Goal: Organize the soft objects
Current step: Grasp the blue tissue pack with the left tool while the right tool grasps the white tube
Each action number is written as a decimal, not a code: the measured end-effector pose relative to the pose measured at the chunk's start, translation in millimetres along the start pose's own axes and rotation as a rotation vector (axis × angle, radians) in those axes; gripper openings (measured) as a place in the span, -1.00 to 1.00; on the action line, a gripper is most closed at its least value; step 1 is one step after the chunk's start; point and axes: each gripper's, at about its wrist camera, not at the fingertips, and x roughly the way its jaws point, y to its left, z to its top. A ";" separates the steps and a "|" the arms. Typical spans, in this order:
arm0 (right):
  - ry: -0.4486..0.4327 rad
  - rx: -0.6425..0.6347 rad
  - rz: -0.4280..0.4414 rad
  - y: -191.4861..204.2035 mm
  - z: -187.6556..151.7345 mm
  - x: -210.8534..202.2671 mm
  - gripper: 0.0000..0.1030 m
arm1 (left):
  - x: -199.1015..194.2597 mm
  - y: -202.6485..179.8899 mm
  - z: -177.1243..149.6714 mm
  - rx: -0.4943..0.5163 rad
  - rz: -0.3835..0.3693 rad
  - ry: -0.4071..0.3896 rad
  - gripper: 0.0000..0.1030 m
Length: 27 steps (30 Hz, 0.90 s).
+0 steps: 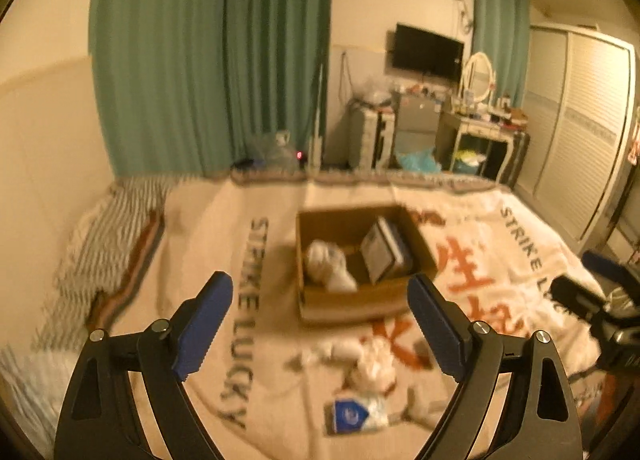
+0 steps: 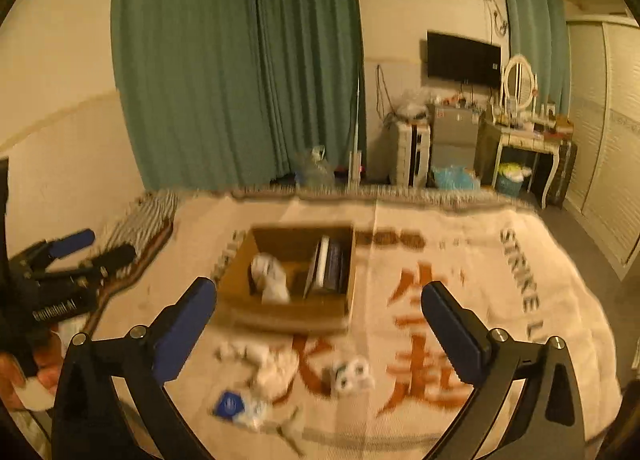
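Note:
An open cardboard box [image 1: 360, 298] [image 2: 280, 314] sits on the bed's printed blanket [image 1: 280, 400] [image 2: 460, 260]. Inside it lie a white soft bundle [image 1: 330, 264] [image 2: 270, 276] and dark books [image 1: 386, 250] [image 2: 328, 266]. In front of the box lie several white soft items [image 1: 374, 366] [image 2: 272, 364], a blue-and-white packet [image 1: 354, 414] [image 2: 238, 408] and a small white plush [image 2: 352, 374]. My left gripper [image 1: 322, 324] is open and empty above the blanket, short of the box. My right gripper [image 2: 320, 334] is open and empty over the soft items.
Green curtains [image 1: 208, 60] hang behind the bed. A striped cover [image 1: 100, 244] lies at the bed's left edge. A dresser with mirror [image 1: 484, 128], a wall TV [image 1: 428, 50] and a wardrobe [image 1: 580, 120] stand at the far right.

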 end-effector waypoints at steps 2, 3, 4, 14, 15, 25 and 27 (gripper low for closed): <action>0.048 0.004 0.010 -0.1 -21.5 8.5 1.00 | 9.8 -0.5 -20.5 -0.011 0.029 0.042 0.75; 0.077 0.007 0.002 0.4 -32.0 15.5 1.00 | 16.2 -0.7 -30.6 -0.022 0.043 0.063 0.75; 0.099 0.015 -0.010 0.7 -45.1 23.5 1.00 | 20.7 -0.6 -40.1 -0.032 0.048 0.079 0.75; 0.371 0.047 0.031 10.2 -136.2 106.2 0.75 | 79.0 16.0 -94.8 -0.074 0.102 0.274 0.75; 0.389 0.019 0.026 15.3 -142.3 114.3 0.71 | 83.6 15.5 -98.5 -0.074 0.103 0.290 0.75; 0.599 0.045 0.062 9.7 -197.8 178.5 -0.17 | 118.8 -8.6 -129.4 0.023 0.068 0.402 0.75; 0.592 0.057 0.089 7.6 -197.4 179.3 -0.37 | 124.5 -12.5 -133.3 0.024 0.062 0.424 0.75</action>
